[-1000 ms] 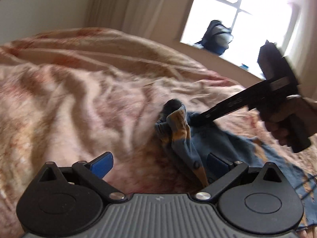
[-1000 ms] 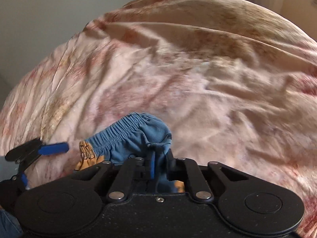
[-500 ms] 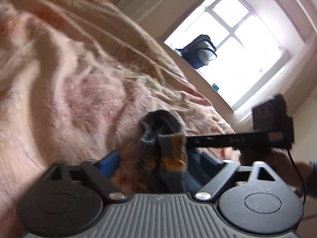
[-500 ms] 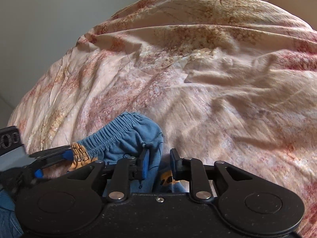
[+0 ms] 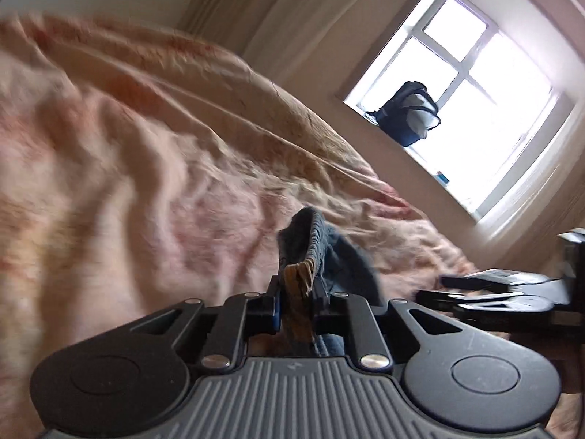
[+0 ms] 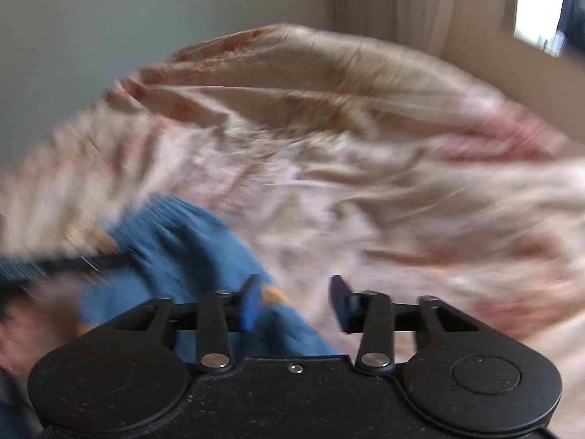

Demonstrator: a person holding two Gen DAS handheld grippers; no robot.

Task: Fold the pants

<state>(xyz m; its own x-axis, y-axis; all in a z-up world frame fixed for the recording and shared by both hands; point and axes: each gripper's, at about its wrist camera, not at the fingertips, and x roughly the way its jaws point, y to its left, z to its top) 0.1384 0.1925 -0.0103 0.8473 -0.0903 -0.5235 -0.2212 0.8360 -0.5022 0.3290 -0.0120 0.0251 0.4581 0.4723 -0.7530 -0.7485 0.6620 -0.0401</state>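
Bed (image 5: 120, 168) filling most of both views, wearing a crumpled pink floral bedspread (image 6: 365, 183). Window (image 5: 471, 87) glowing bright at upper right of left view, curtain (image 5: 226, 11) hanging beside it, dark blue bag (image 5: 409, 113) sitting on the sill. Blue pants (image 6: 190, 248) lying bunched on the bedspread, elastic waistband (image 5: 314, 241) sticking up, orange-yellow patch (image 5: 298, 281) showing just at the pinch. Left gripper (image 5: 295, 305) clamping on the pants, jaws pressed together on the waistband fabric, cloth rising between them. Right gripper (image 6: 296, 303) hovering low over the bedspread, jaws spread apart, holding nothing; blue cloth lying just beside and under its left finger (image 6: 250, 301), touching or not, cannot tell, too blurred. Right gripper also showing in left view at the right edge (image 5: 453, 289), close beside the pants. Right view heavily motion-blurred.
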